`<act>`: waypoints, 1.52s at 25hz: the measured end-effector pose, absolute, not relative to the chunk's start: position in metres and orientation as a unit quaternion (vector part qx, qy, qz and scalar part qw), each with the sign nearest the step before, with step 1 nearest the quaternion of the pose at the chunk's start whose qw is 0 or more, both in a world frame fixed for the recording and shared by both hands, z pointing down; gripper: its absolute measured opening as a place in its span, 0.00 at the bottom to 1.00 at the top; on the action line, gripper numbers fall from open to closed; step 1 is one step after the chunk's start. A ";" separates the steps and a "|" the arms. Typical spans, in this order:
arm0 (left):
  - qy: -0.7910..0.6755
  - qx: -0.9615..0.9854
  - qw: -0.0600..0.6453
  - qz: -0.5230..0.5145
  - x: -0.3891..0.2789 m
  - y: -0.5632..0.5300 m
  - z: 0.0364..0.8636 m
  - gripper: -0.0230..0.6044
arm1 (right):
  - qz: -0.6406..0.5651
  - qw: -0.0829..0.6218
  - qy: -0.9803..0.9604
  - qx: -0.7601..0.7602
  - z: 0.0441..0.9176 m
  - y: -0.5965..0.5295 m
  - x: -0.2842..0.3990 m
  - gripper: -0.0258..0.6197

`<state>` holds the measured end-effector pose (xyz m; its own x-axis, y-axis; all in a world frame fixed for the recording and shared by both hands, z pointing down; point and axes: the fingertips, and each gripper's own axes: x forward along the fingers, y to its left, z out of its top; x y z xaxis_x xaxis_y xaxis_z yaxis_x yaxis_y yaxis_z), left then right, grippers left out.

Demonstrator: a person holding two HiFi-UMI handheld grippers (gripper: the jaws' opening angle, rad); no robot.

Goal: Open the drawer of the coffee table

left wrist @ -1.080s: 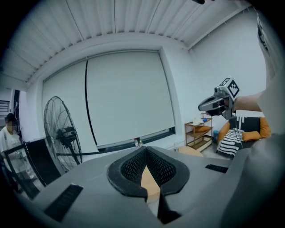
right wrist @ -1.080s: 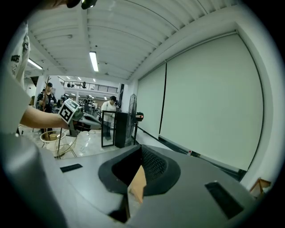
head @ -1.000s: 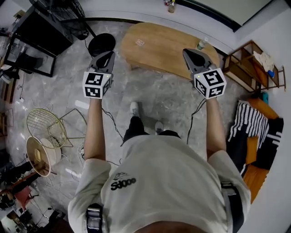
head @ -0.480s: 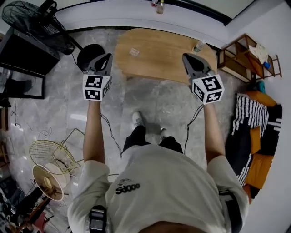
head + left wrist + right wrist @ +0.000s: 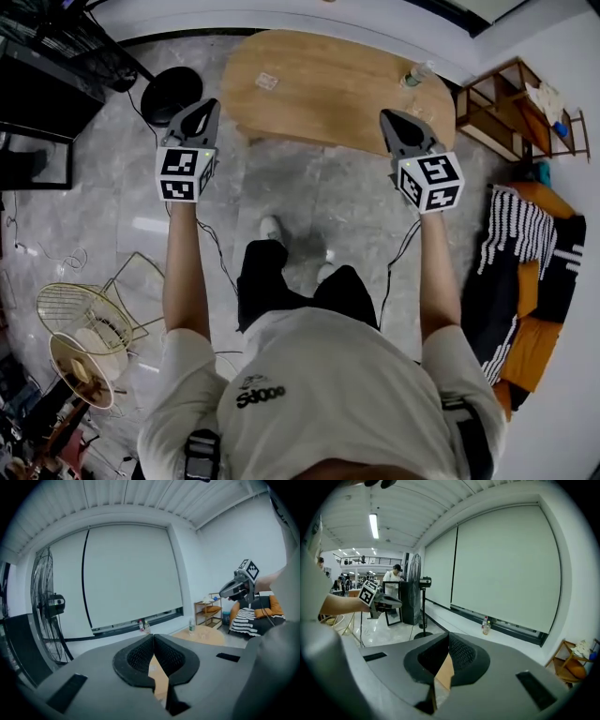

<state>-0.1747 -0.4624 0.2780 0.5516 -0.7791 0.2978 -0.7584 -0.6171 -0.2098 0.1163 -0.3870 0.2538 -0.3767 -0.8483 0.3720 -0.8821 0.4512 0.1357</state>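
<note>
Looking down from the head view, one wooden coffee table [image 5: 328, 89] lies on the grey floor, and two grippers are held out near its front edge. The left gripper [image 5: 210, 103] sits just off the table's left end. The right gripper [image 5: 384, 115] shows over the front edge near the table's right end. Neither one touches the table. Each gripper has its jaws pressed together with nothing between them, and in both gripper views only a strip of the table's wood shows under the tips. The drawer does not show in any view, only the table top. On that top there is one clear bottle [image 5: 417, 75] at the right end and one small flat card [image 5: 267, 82] near the left end. Left of the table sits one round black fan base [image 5: 171, 94]. The left gripper view shows the tall fan [image 5: 47, 606] standing up with its round cage. Both gripper views show two small bottles [image 5: 143, 626] on the ledge under the window blind behind the table, and the head view does not. Right of the table is one wooden shelf [image 5: 506, 117] holding a white cloth [image 5: 544, 98] and a blue thing [image 5: 560, 128]. Only the right gripper view shows a person [image 5: 396, 581] standing far past the table's left end.
</note>
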 end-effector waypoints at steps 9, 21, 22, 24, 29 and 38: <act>0.463 -0.865 0.023 -0.190 -0.180 -0.464 0.388 0.07 | 0.032 0.226 -0.827 0.513 0.374 -0.374 0.138 0.05; 0.489 -0.845 0.060 -0.208 -0.190 -0.493 0.595 0.07 | 0.026 0.156 -0.837 0.524 0.579 -0.419 0.148 0.05; 0.490 -0.844 0.062 -0.209 -0.191 -0.493 0.610 0.07 | 0.024 0.155 -0.836 0.526 0.596 -0.418 0.150 0.05; 0.490 -0.845 0.061 -0.205 -0.191 -0.489 0.641 0.07 | 0.028 0.153 -0.836 0.527 0.628 -0.414 0.154 0.05; 0.491 -0.851 0.041 -0.182 -0.190 -0.475 0.704 0.07 | 0.039 0.153 -0.834 0.528 0.697 -0.402 0.157 0.05; 0.500 -0.845 0.019 -0.189 -0.187 -0.433 0.744 0.07 | 0.050 0.151 -0.837 0.523 0.733 -0.377 0.166 0.05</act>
